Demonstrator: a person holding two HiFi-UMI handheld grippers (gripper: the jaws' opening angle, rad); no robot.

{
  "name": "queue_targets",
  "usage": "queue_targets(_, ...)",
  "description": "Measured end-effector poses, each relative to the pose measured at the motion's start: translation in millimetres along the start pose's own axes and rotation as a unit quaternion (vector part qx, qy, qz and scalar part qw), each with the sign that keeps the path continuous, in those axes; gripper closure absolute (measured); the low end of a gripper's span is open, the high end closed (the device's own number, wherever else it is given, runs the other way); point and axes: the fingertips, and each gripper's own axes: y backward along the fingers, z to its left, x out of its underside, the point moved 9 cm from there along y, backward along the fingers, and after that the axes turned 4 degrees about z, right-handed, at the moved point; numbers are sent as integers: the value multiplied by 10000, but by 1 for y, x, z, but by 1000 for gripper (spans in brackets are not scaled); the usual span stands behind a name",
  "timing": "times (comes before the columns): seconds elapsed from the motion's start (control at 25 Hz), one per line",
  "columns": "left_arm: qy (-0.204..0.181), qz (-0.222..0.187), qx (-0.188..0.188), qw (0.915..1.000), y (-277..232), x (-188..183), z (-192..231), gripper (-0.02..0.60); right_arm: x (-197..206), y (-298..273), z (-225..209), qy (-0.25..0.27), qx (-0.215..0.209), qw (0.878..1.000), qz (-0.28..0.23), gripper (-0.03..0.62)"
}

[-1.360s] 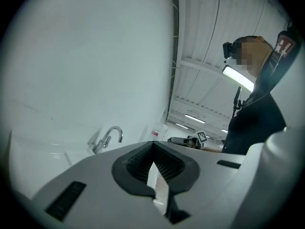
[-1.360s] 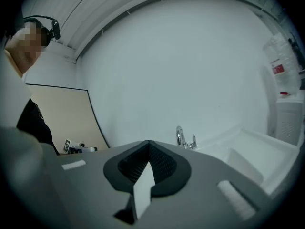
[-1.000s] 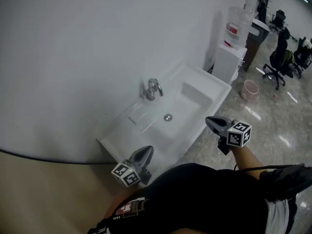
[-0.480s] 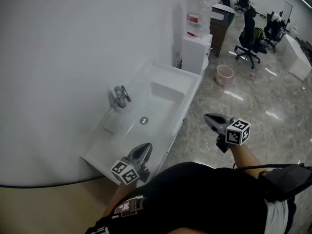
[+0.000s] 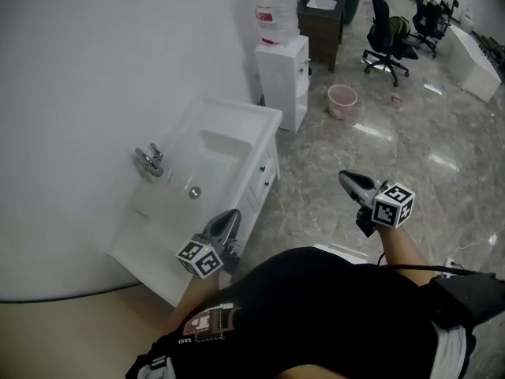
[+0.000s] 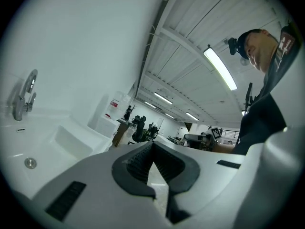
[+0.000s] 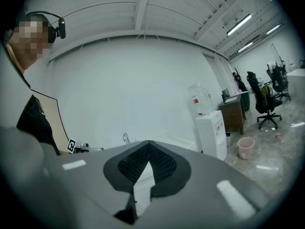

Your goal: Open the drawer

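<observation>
Drawer (image 5: 264, 177) faces right, lengthwise under the sink (image 5: 230, 109); left gripper (image 5: 232, 215) and right gripper (image 5: 346, 177) fingers clenched empty

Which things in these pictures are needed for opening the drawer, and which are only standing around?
For the job:
- sink cabinet front, with small dark knobs
- left gripper, shut and empty
- right gripper, shut and empty

Only standing around:
- faucet
- water dispenser
- pink bucket
- office chair
- brown desk
</observation>
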Motion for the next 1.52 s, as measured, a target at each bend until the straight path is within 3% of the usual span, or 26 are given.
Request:
queue_targets(0.32,220,395,145,9989,-127,32,-43,581,-10,90,-88,-31,319,9993,-187,592)
queue_targets(0.6,284,739,111,9968,-181,48,-32,581,-6,107,-121,-125,530,9984,-143,592)
queue_targets(0.88,380,1170,439,9914,-225,59,26,581,-16,61,-140,-235,920,9955,-34,592)
queue_targets(1.28,515,1949,1135,9729,-261,76,97,581,-53,-24,-153,-242,1312,9910,-128,592)
queue_targets(1.4,532,2121,1152,9690,-264,79,112,581,-61,-48,-159,-214,1264,9917,-47,592)
queue_targets(1.52,565,2102,1014,9707,-268,80,121,581,-65,-59,-168,-221,1195,9926,-16,592)
